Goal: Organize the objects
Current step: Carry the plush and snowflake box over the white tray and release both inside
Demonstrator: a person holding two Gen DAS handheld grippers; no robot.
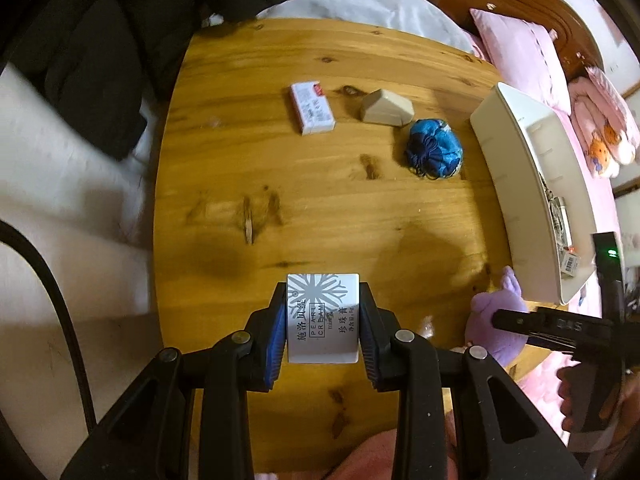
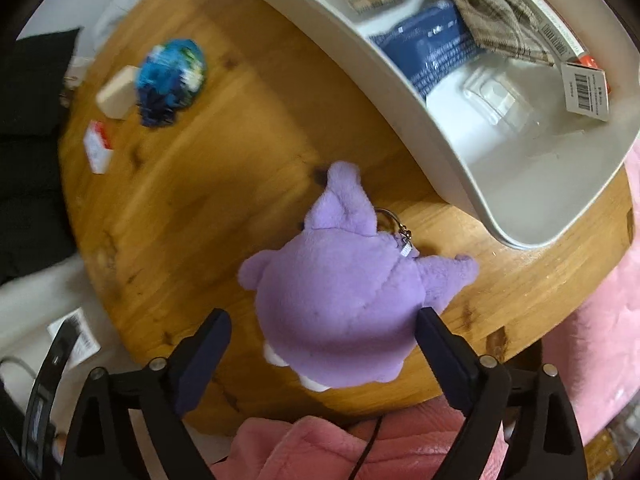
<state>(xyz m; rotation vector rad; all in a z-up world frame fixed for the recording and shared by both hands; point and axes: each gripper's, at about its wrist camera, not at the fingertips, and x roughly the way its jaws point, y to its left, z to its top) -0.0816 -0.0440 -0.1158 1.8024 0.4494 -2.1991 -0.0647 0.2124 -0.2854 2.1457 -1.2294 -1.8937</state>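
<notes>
**Left gripper pinches a cream box; right gripper spread around a plush toy**

In the left wrist view, the left gripper (image 1: 323,320) sits at 6 o'clock, its blue-padded fingers (image 1: 276,344) pressed against both sides of a small white cardboard box printed with a grey snowflake and "PEARL CREAM" (image 1: 322,318). The box is pinched between the pads, above the round knotty pine table (image 1: 280,184). Farther out, toward 12 o'clock, a white and red flat packet (image 1: 312,108) lies on the wood; just to its right is a beige wedge-shaped box (image 1: 386,107), and touching that box's lower right corner is a blue drawstring fabric pouch (image 1: 435,149). At 3 o'clock a white plastic bin (image 1: 508,168) stands along the table's edge.

In the right wrist view, the right gripper (image 2: 324,328) has its jaws spread wide. A purple plush toy with a metal key ring (image 2: 344,292) lies on the table between the dark fingers (image 2: 440,344), nearest at 6 o'clock. The right finger is just beside the plush; the left one stands apart from it. Whether either pad touches the fur cannot be told. A pink fleece sleeve (image 2: 320,452) shows below. Beyond the toy, from 1 to 3 o'clock, the bin holds a plaid cloth (image 2: 472,4), a dark blue packet (image 2: 432,48) and barcoded boxes (image 2: 586,92).
</notes>
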